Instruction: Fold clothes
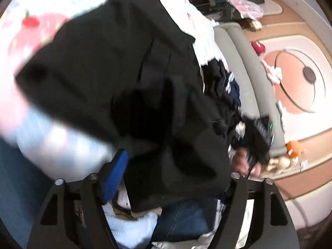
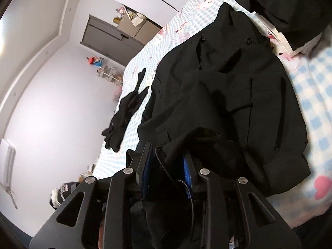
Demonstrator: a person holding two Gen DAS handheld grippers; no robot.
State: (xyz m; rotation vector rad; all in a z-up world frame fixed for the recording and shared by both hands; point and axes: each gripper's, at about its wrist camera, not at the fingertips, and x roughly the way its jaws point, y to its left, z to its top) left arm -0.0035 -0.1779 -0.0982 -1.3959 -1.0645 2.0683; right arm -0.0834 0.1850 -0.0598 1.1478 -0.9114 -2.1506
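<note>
A bedroom with pale walls and a grey wardrobe [image 2: 116, 39] at the upper left of the right wrist view; most of the frame is taken by a bed [image 2: 315, 108] under a blue-and-white checked sheet printed with pink cartoon figures. In the left wrist view the sheet is motion-blurred, and a grey padded bed frame [image 1: 244, 66] curves down the right side.

The black jacket [image 2: 228, 83], the garment being folded, lies spread across the bed at the centre of the right wrist view, its lower edge drawn toward the camera. The right tongs [image 2: 168, 166] are closed on a fold of that black cloth: fabric is bunched between the blue pads at the lower centre, probably so the edge can be carried over the body of the garment. A separate thin black piece [image 2: 126, 108], perhaps tights or socks, lies just left of the jacket and apart from it, likely waiting its turn.

The left tongs [image 1: 176, 166] stand wide open at the bottom of their own view, one blue pad [image 1: 116, 176] clear at lower left. The jacket hangs over the gap, yet nothing presses on it; I judge this side released.
</note>
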